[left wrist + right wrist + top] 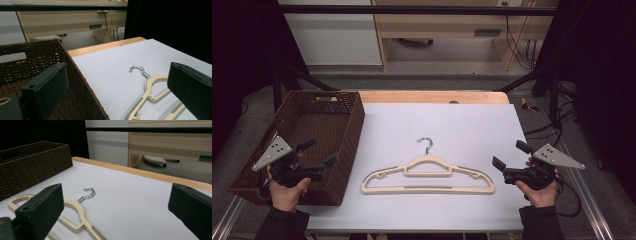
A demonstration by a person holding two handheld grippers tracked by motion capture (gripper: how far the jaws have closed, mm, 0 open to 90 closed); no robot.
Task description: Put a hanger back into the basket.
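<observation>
In the high view a cream hanger (428, 176) lies flat at lower centre on the white table cover (462, 125), its metal hook (426, 144) pointing up-frame. A brown wicker basket (347, 145) fills the left. The left gripper (319, 152) hovers over the basket's lower part, jaws spread and empty; the right gripper (511, 154) sits at lower right, also released, just beside the hanger's end.

The left gripper view puts the basket wall at lower left, between that gripper and the hanger (150, 96).

The right gripper view shows the hanger (75, 220) at lower left with nothing before it, the basket (35, 170) beyond.
</observation>
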